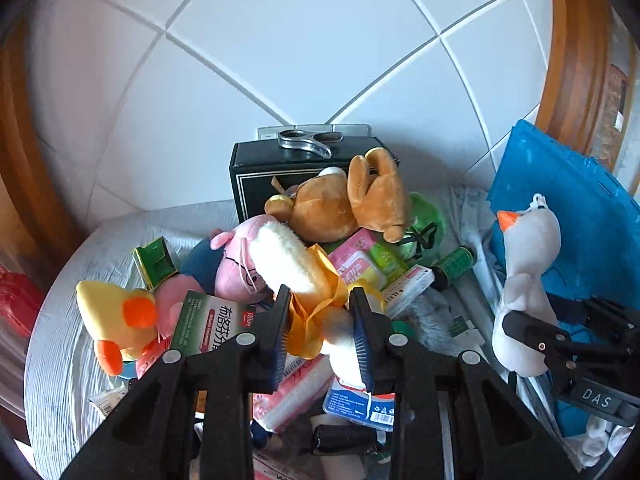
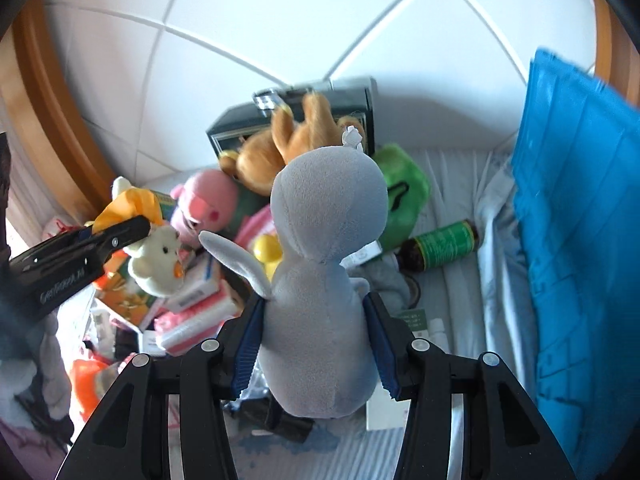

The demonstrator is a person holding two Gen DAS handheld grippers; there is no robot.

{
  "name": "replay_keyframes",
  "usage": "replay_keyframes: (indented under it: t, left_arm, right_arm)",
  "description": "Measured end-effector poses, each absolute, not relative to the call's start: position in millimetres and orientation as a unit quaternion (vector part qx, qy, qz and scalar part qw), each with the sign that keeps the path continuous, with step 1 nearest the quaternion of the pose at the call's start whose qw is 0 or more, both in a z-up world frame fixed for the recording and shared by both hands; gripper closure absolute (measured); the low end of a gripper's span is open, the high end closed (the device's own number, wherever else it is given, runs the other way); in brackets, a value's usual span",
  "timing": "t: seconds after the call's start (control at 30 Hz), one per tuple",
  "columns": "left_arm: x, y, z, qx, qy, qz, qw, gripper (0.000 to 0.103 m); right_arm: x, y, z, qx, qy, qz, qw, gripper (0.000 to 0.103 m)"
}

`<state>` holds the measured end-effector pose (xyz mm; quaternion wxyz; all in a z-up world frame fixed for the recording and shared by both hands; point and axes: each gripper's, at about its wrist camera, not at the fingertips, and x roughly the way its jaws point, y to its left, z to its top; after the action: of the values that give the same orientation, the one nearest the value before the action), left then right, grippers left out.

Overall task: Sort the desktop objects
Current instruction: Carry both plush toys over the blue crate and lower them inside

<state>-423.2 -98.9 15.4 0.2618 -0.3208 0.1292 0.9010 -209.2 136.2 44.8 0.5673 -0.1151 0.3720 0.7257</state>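
Observation:
A heap of plush toys and small packets lies on a grey striped cloth (image 1: pixel 60 344). My left gripper (image 1: pixel 320 296) is shut on a white plush toy with a yellow scarf (image 1: pixel 280 256), lifted above the heap. From the right wrist, that white plush toy (image 2: pixel 158 264) hangs below the left gripper (image 2: pixel 120 236). My right gripper (image 2: pixel 314 300) is shut on the body of a grey plush bird (image 2: pixel 328 216), held upright. In the left wrist view the grey bird (image 1: pixel 532 240), with its orange beak, sits in the right gripper (image 1: pixel 520 324) at the right.
In the heap lie a brown bear (image 1: pixel 340 204), a pink pig (image 1: pixel 236 264), a yellow duck (image 1: pixel 112 312), a green plush (image 1: pixel 428 220) and a brown bottle (image 1: pixel 456 264). A black box (image 1: pixel 256 176) stands against the tiled wall. A blue crate (image 1: pixel 568 208) stands at the right.

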Motion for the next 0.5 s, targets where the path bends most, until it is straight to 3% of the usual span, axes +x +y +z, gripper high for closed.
replay_keyframes:
  t: [0.5]
  left_arm:
    - [-274.2, -69.3, 87.8, -0.209, 0.135, 0.904, 0.347, 0.075]
  right_arm:
    - [-146.3, -3.2, 142.1, -0.066, 0.276, 0.707, 0.648, 0.054]
